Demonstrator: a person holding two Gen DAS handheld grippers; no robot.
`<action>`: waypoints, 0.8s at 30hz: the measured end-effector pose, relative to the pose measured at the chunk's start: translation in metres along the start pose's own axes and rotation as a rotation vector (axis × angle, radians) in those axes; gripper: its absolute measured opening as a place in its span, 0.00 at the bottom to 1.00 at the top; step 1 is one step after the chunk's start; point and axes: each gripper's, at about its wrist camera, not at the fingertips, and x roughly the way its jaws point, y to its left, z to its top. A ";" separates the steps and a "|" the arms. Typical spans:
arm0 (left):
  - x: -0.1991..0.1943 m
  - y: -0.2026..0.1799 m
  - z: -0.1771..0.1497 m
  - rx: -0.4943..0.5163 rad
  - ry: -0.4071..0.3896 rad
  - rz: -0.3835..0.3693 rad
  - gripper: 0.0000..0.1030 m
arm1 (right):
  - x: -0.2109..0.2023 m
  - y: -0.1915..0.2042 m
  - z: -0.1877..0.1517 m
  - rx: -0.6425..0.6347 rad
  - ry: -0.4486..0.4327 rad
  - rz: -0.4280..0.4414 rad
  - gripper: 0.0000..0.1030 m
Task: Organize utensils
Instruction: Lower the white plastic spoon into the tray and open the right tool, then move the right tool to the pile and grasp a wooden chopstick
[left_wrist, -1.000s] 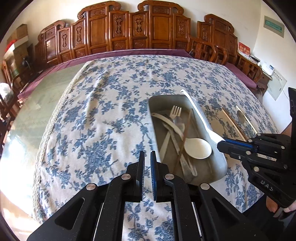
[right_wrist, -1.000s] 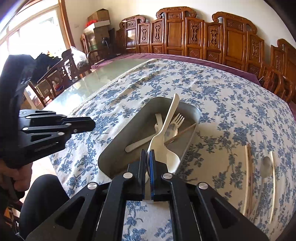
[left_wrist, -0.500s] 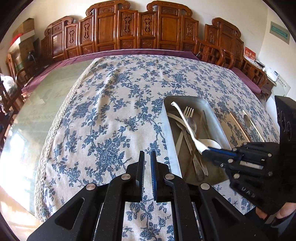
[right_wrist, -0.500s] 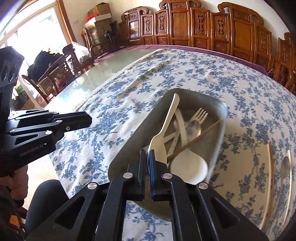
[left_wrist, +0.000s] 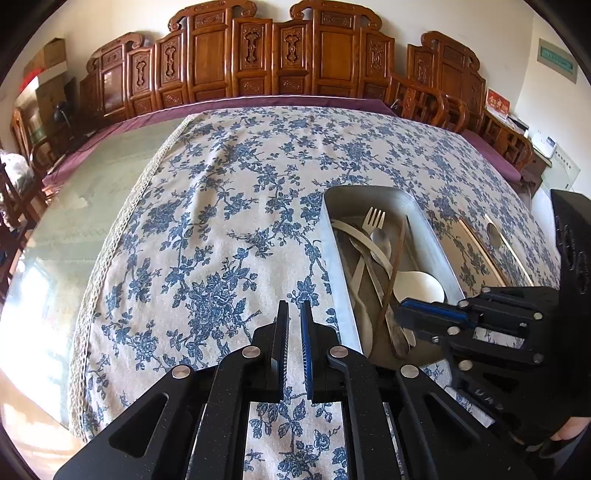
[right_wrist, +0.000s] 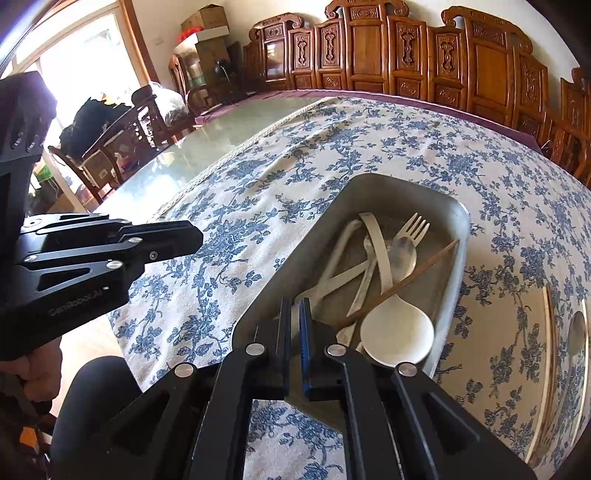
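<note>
Right gripper (right_wrist: 294, 317) over near end of tray (right_wrist: 461, 236), jaws nearly closed, nothing visibly held. White spoon (right_wrist: 397, 334) in tray just right of tips. Remaining utensils (right_wrist: 554, 350) on cloth farther right, long axis pointing away. Left gripper (left_wrist: 294, 321) closed, empty, farther off. Right hand nearer.

Bright daylight, both views sharp, no motion blur. Window (right_wrist: 79, 79) at left of right view blown out white; glare on the bare glass table (left_wrist: 70, 229) and floor. Soft shadows inside the metal tray (right_wrist: 388, 192). Heavy fisheye bending, dark vignette in the corners
</note>
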 end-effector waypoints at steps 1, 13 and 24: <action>0.000 -0.001 0.000 0.001 0.000 0.000 0.05 | -0.003 -0.002 0.000 0.000 -0.003 -0.003 0.06; -0.007 -0.040 0.004 0.042 -0.026 -0.025 0.28 | -0.083 -0.075 -0.023 -0.013 -0.053 -0.129 0.06; 0.001 -0.099 0.008 0.064 -0.037 -0.055 0.66 | -0.127 -0.154 -0.075 0.010 -0.021 -0.280 0.06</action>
